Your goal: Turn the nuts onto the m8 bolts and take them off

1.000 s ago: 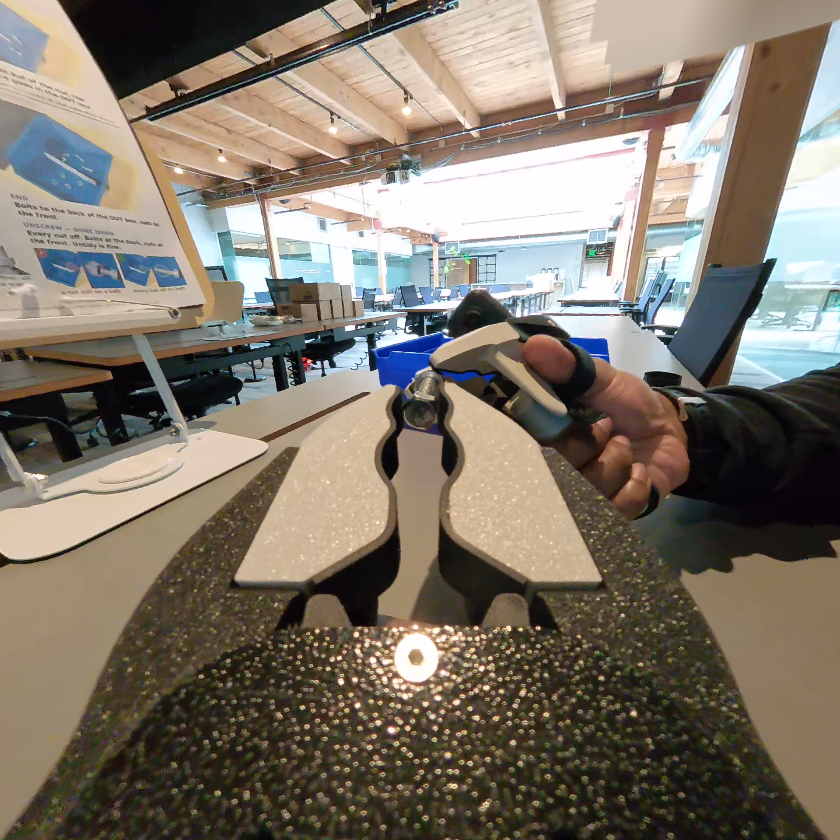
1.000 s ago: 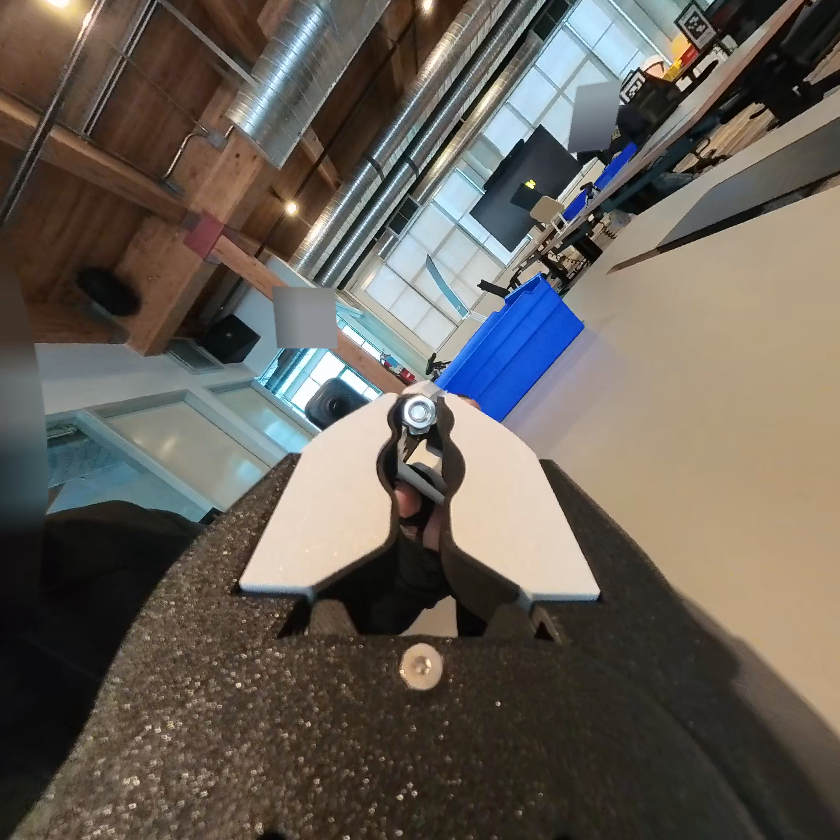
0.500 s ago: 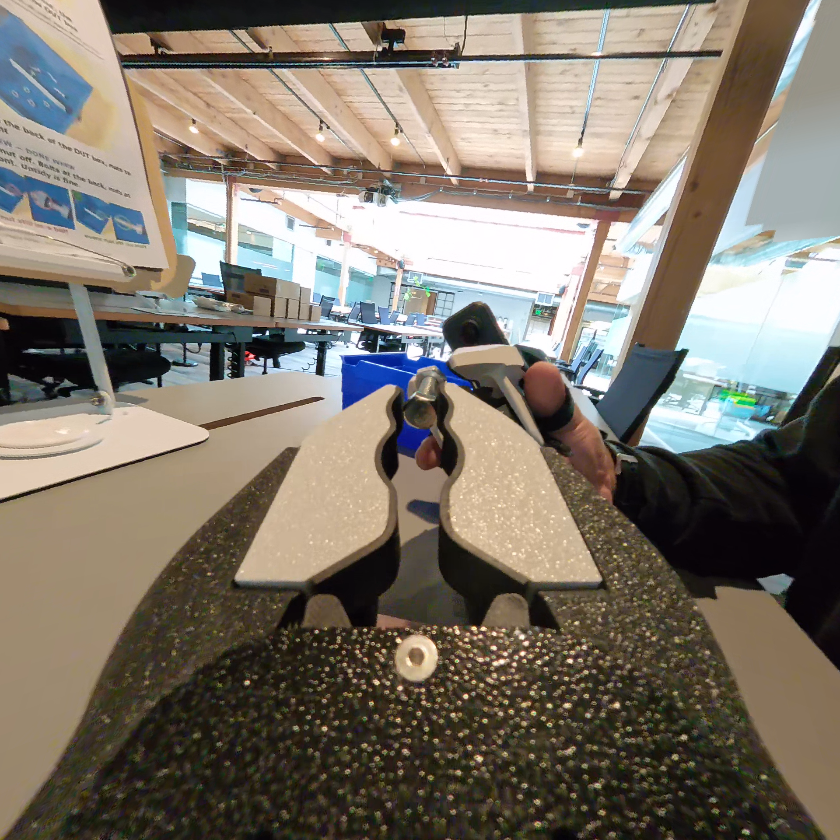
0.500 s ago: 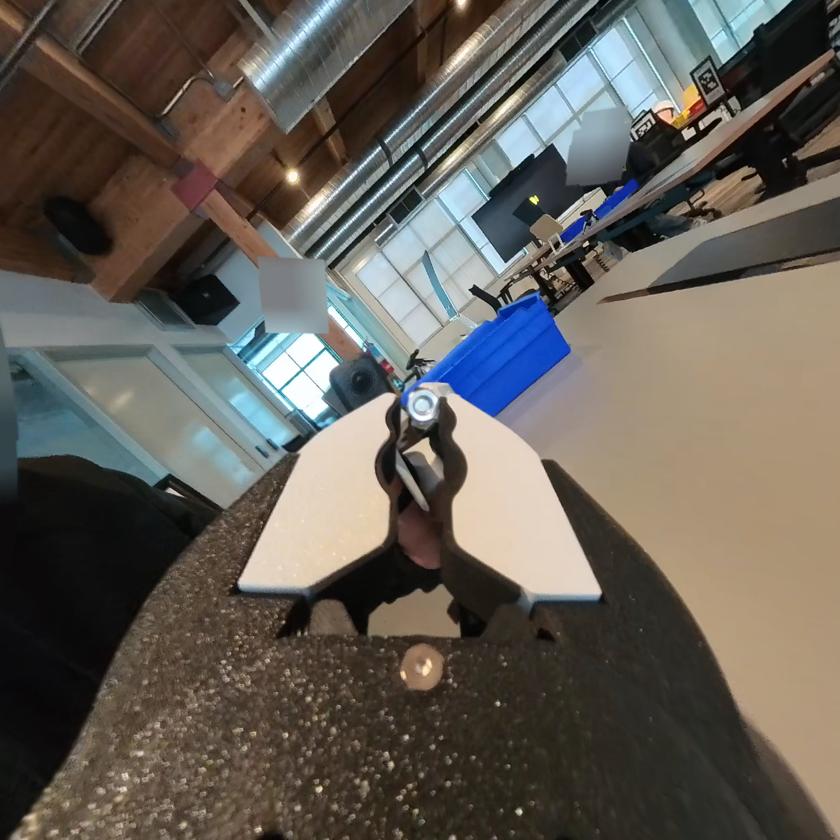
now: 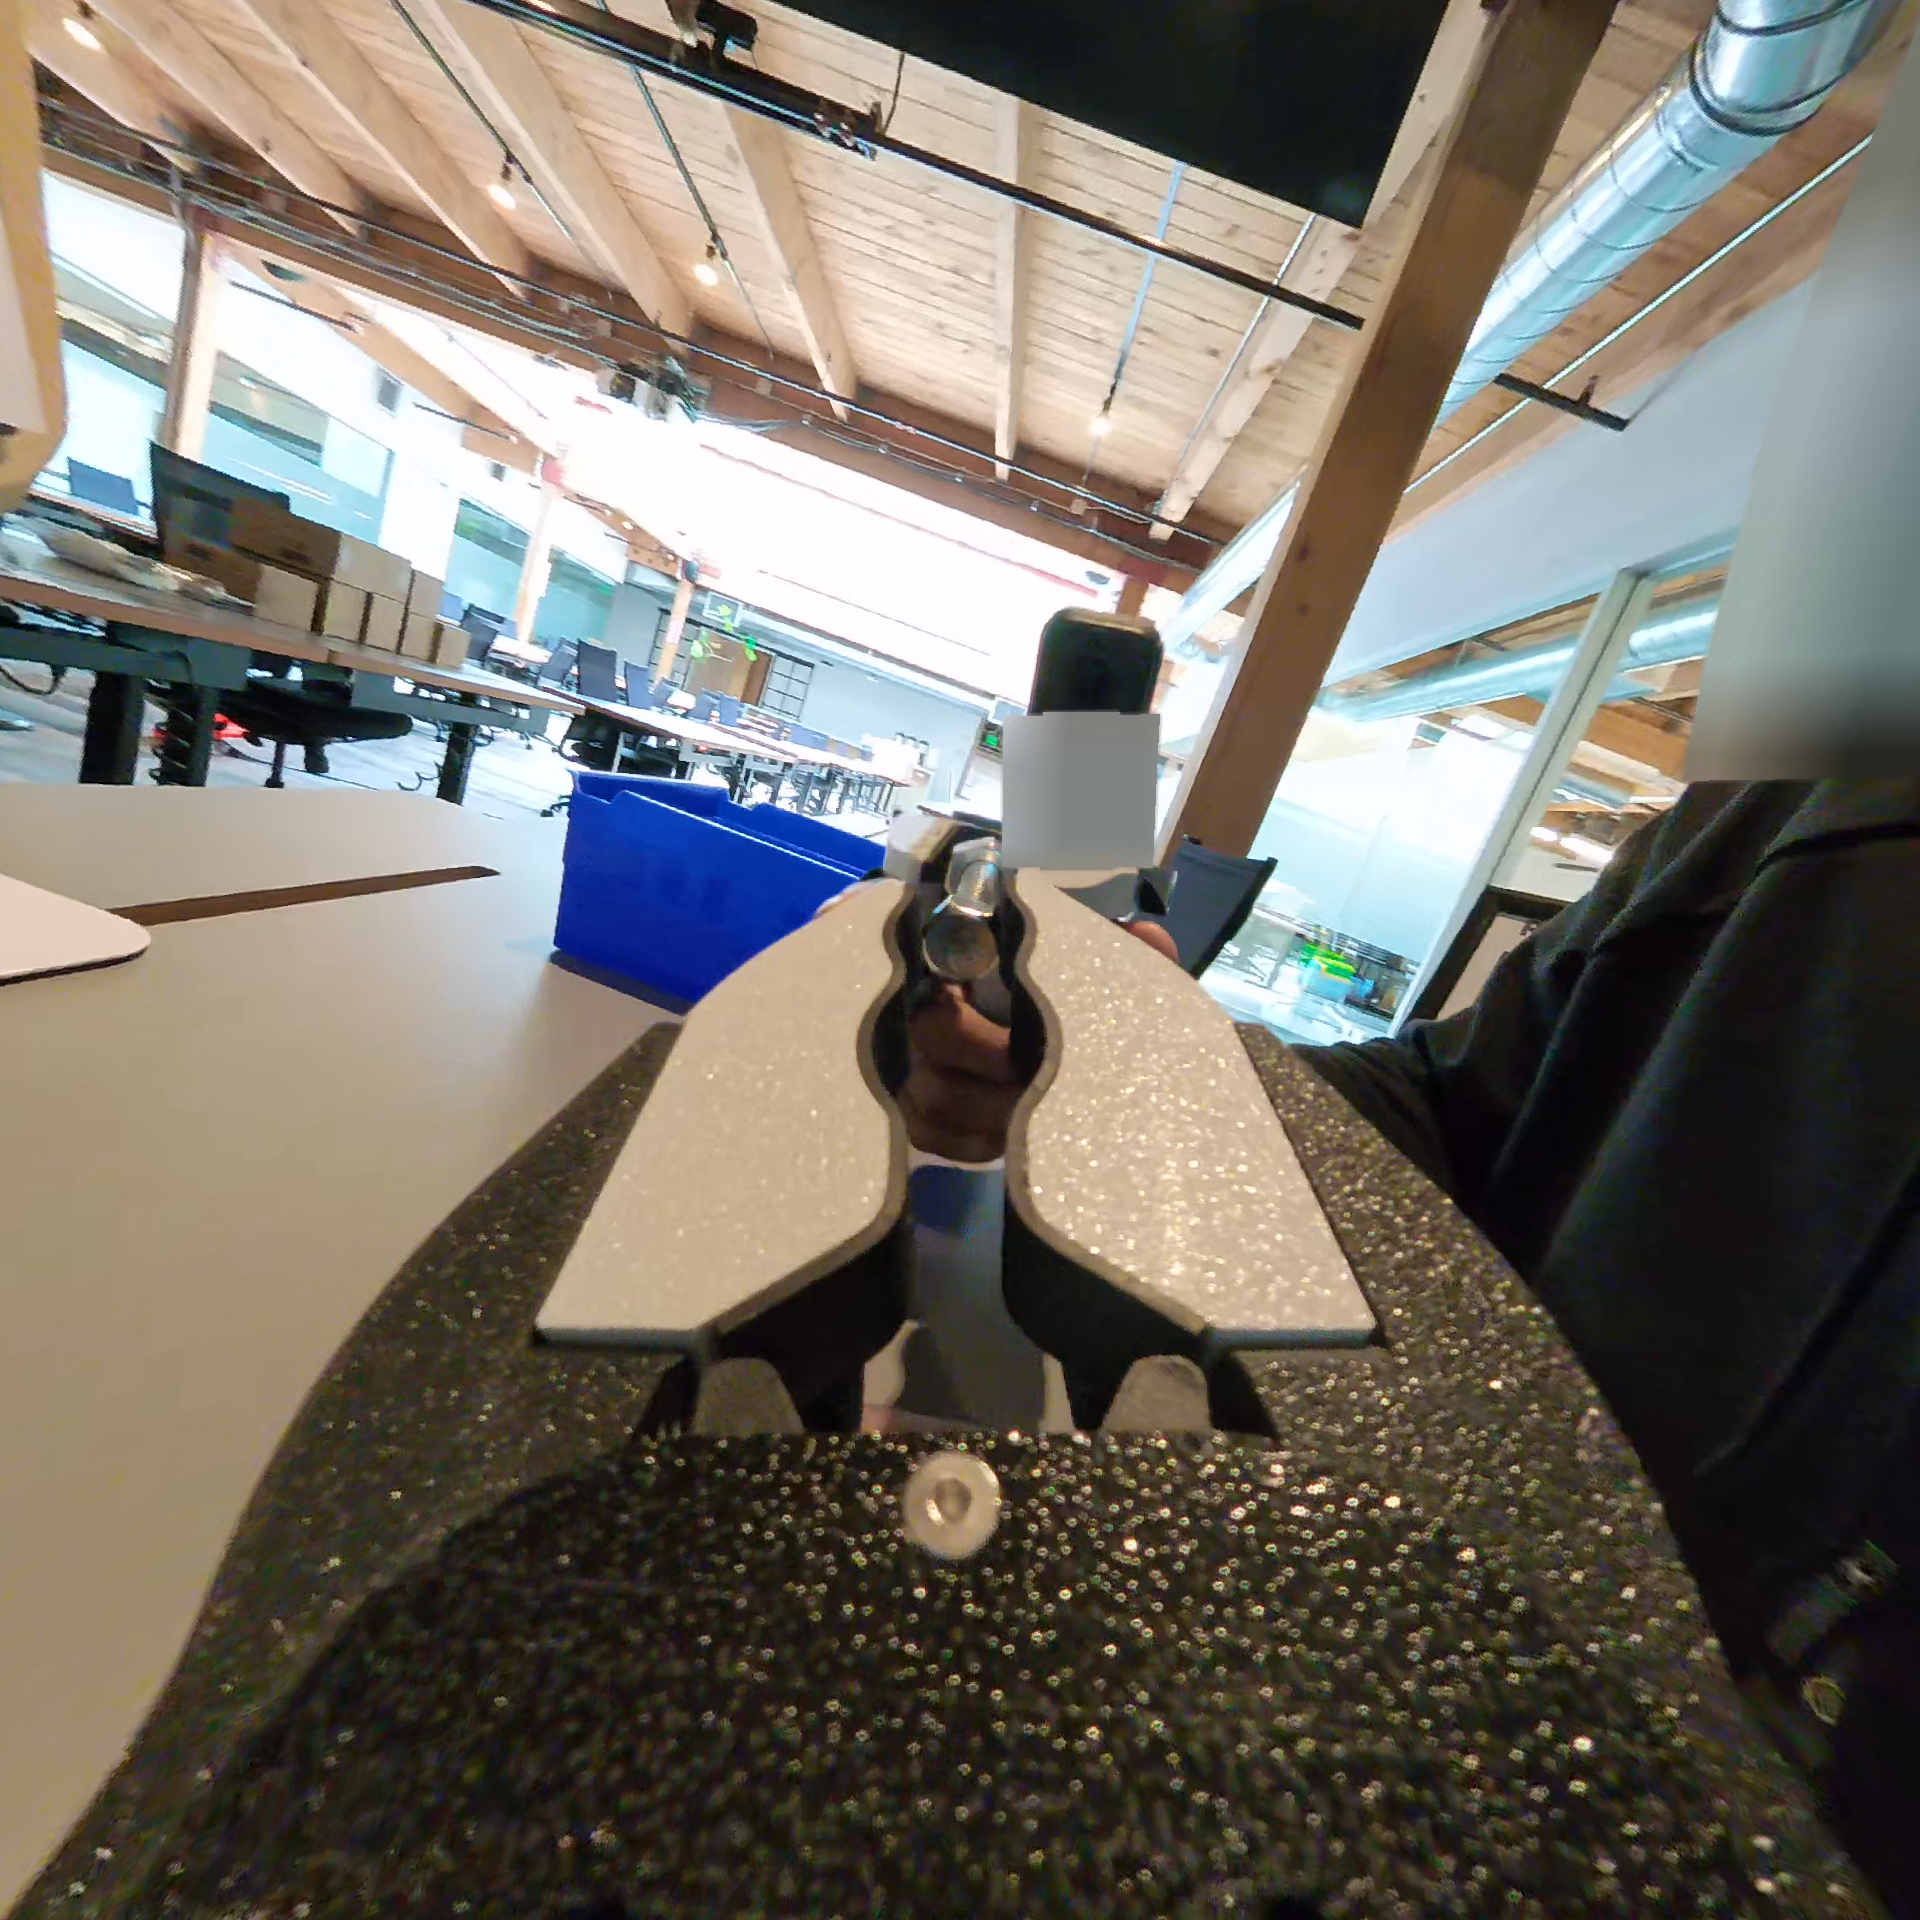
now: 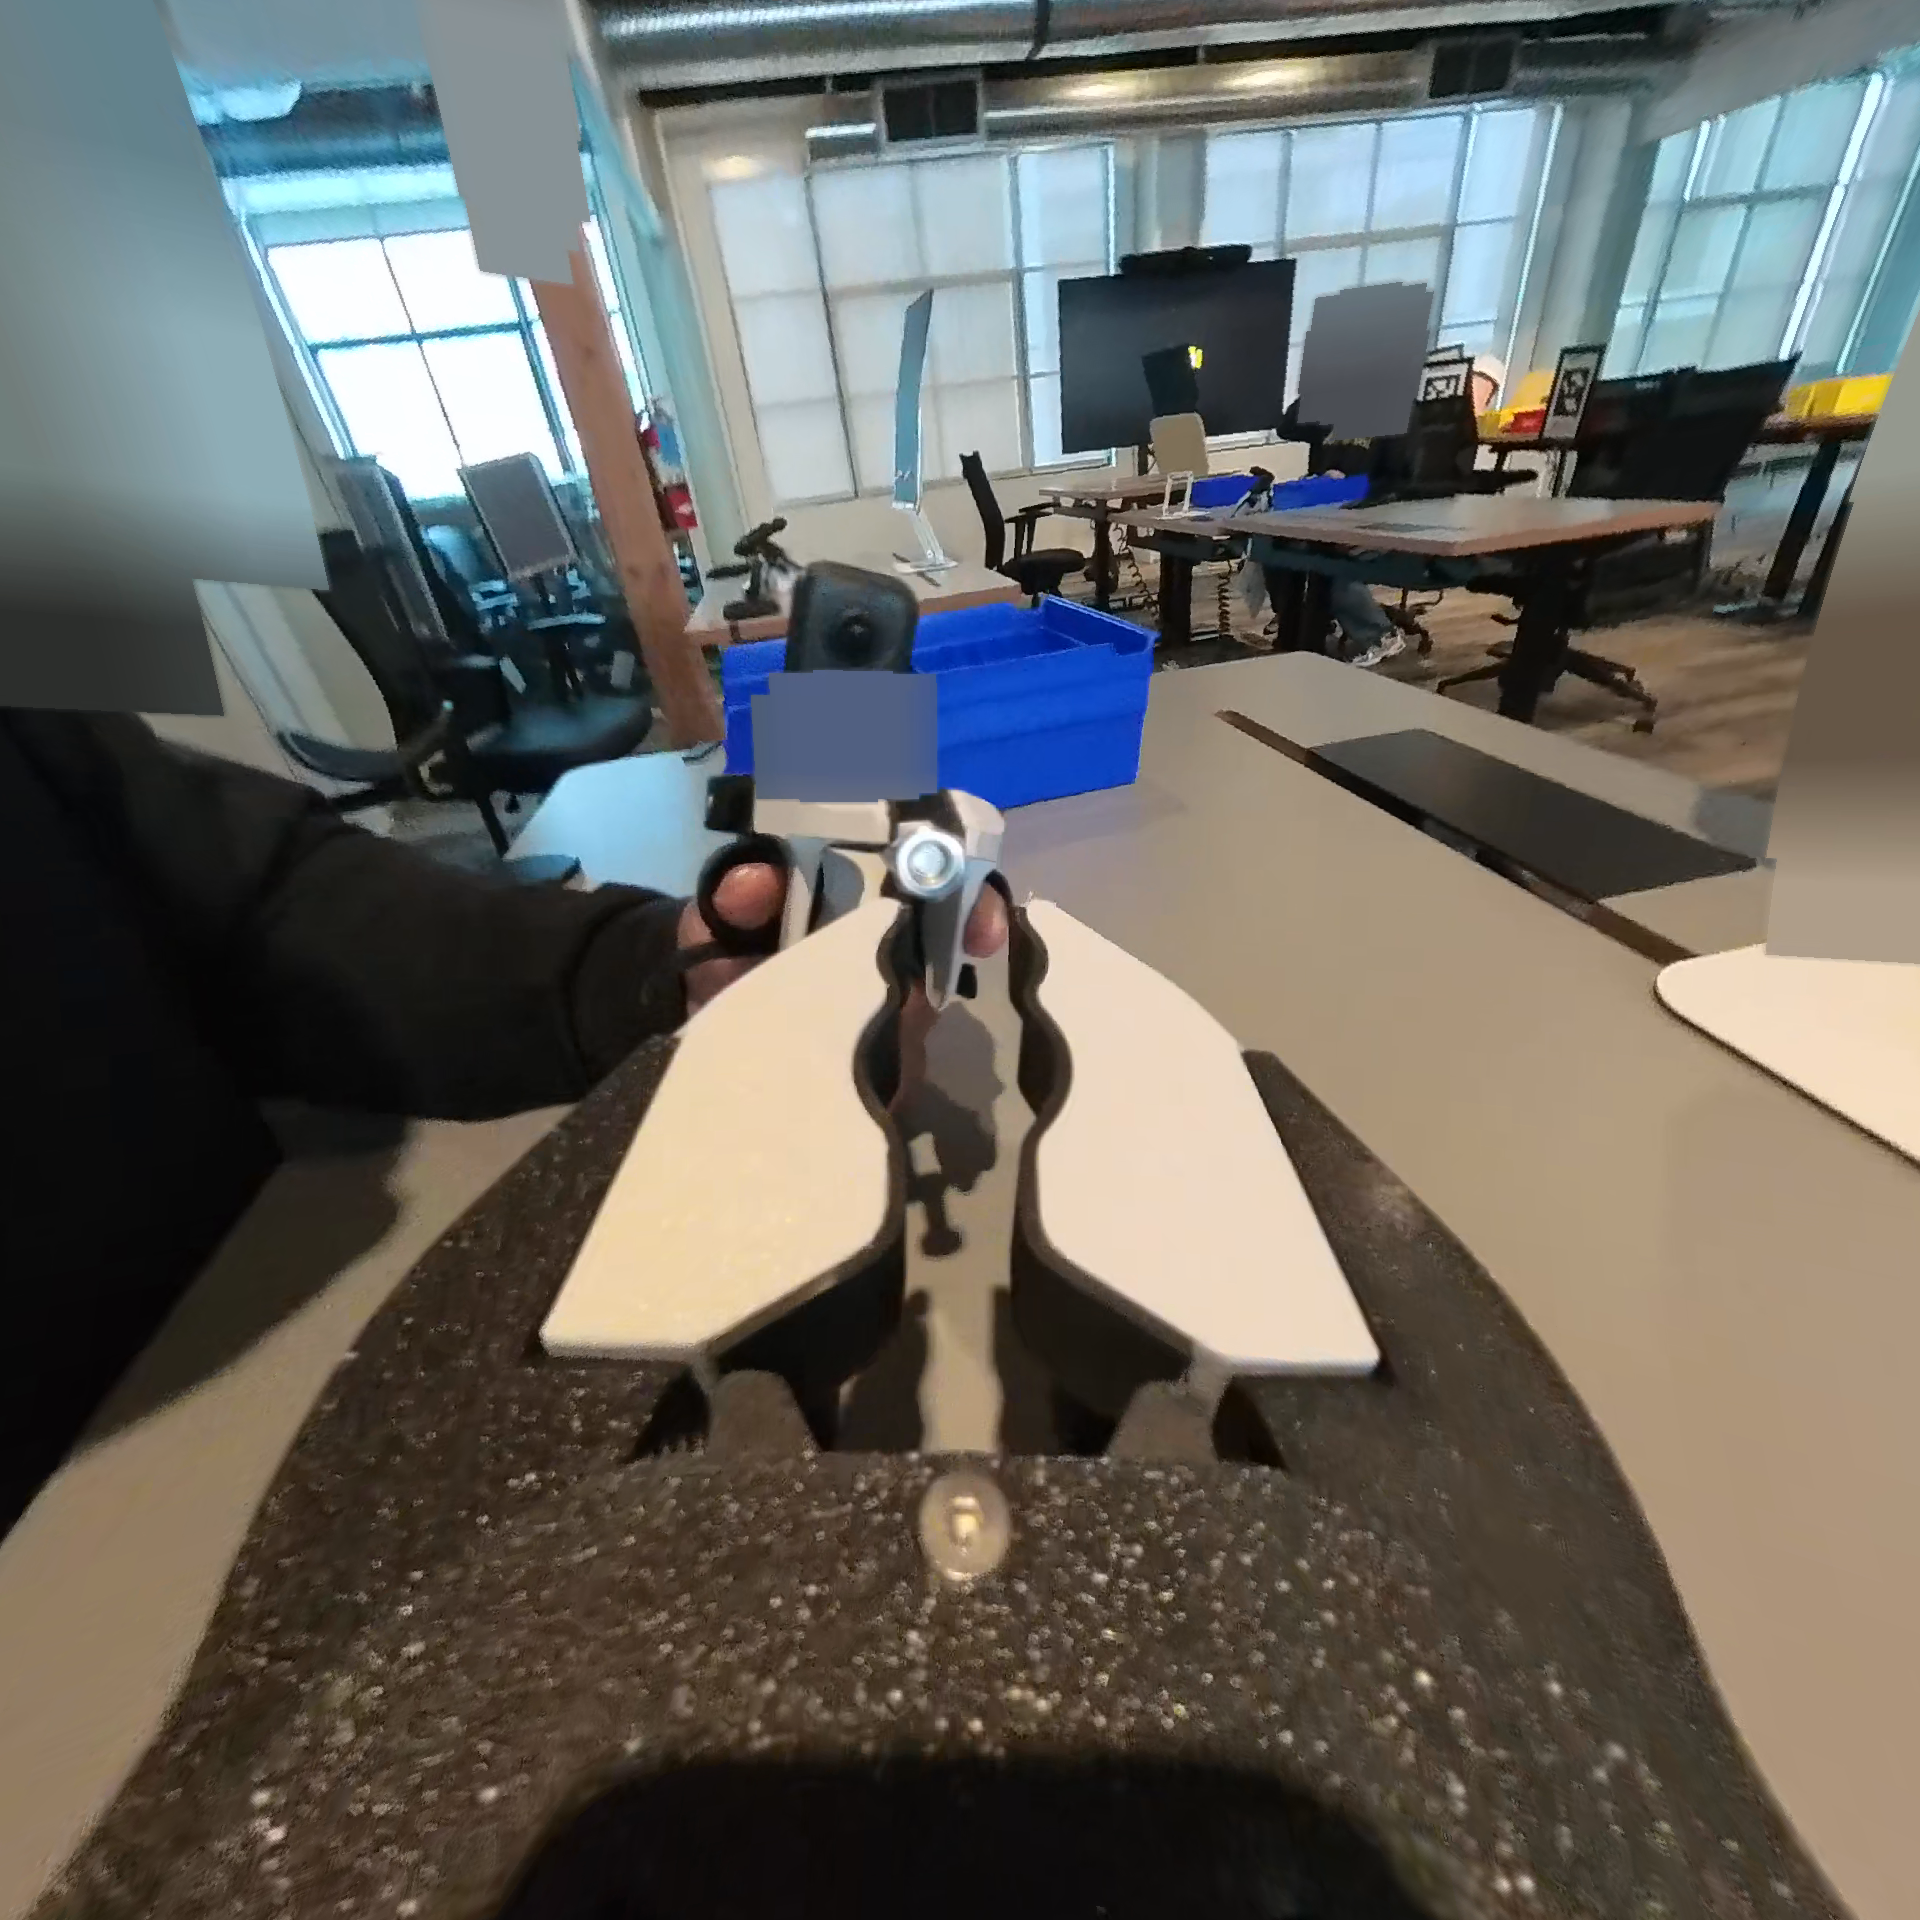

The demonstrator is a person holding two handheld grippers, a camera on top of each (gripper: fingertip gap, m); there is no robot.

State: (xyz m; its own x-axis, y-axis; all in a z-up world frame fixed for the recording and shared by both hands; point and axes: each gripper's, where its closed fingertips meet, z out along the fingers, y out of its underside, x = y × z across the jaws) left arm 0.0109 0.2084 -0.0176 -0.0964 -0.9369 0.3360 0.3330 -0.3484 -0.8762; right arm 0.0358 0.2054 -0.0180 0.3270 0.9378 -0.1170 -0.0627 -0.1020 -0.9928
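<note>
My left gripper is shut on a steel bolt, gripping it near the head, with the shank pointing away. In the right wrist view the bolt's far end, with a nut on it, faces me from between the left gripper's grey fingers. My right gripper has its jaws a little apart with nothing between them. The nut sits just past its tips, up and left. In the left wrist view the right gripper is mostly hidden behind my fingers. Only its black camera shows.
Both grippers are held above a grey table. A blue bin stands behind them and also shows in the right wrist view. A white stand base and a black mat lie to the right. The person's dark sleeve fills the near side. The tips of both grippers are at nearly the same place.
My right gripper has rolled until its view is level and has come off the nut, its jaws slightly wider. My left gripper has swung right, still holding the bolt.
</note>
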